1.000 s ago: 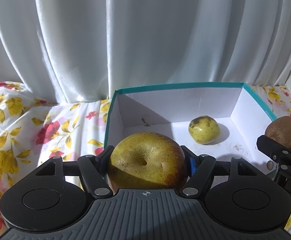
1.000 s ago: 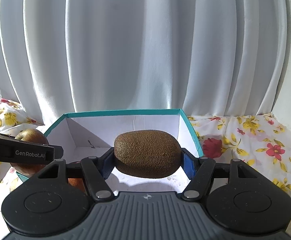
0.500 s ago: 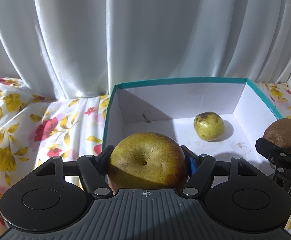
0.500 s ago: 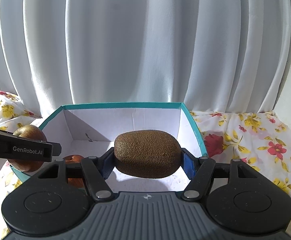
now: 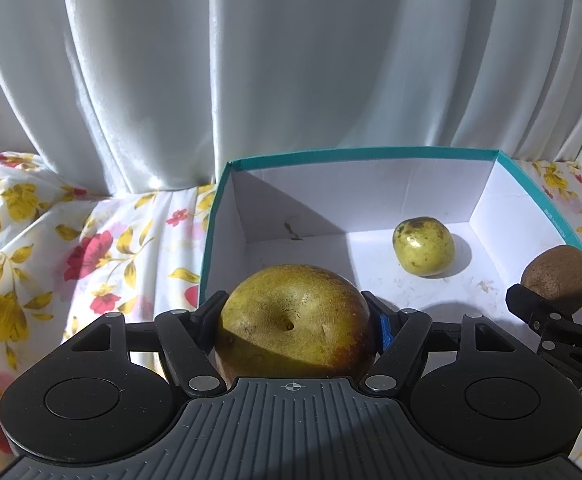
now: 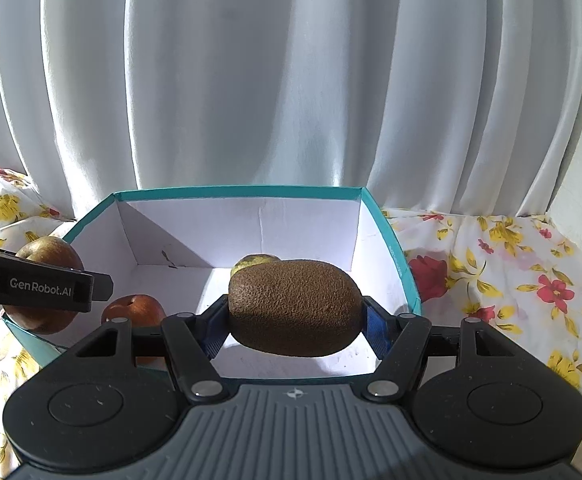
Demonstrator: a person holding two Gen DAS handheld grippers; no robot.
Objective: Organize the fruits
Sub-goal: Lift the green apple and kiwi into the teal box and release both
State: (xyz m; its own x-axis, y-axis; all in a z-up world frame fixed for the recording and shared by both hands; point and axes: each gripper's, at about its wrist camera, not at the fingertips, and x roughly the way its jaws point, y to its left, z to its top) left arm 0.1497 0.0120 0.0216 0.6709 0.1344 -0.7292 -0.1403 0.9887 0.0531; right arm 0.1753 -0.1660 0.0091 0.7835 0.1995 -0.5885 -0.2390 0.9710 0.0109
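White curtain [image 5: 291, 60] behind; left gripper [image 5: 293, 320] clamping pear [image 5: 291, 312], right gripper [image 6: 295, 312] clamping kiwi [image 6: 291, 304], level above box [image 6: 387, 248].

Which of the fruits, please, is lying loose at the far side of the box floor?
The small yellow-green fruit at the back right; the big pear and the kiwi are clamped in tongs.

Teal outside and along the rim, plain white inside: that's the box [image 5: 487, 196]. In it, a yellow-green fruit [image 5: 424, 246] with dark blotches, and near the box's left wall a red-orange fruit [image 6: 137, 310]. The pear [image 5: 295, 322] shows olive-yellow, russet-brown at its lower edge; the kiwi [image 6: 294, 307] is speckled brown. Around the box, a white cloth [image 5: 71, 248] printed with red flowers and yellow leaves; behind it, a pale grey-white curtain [image 5: 291, 60].
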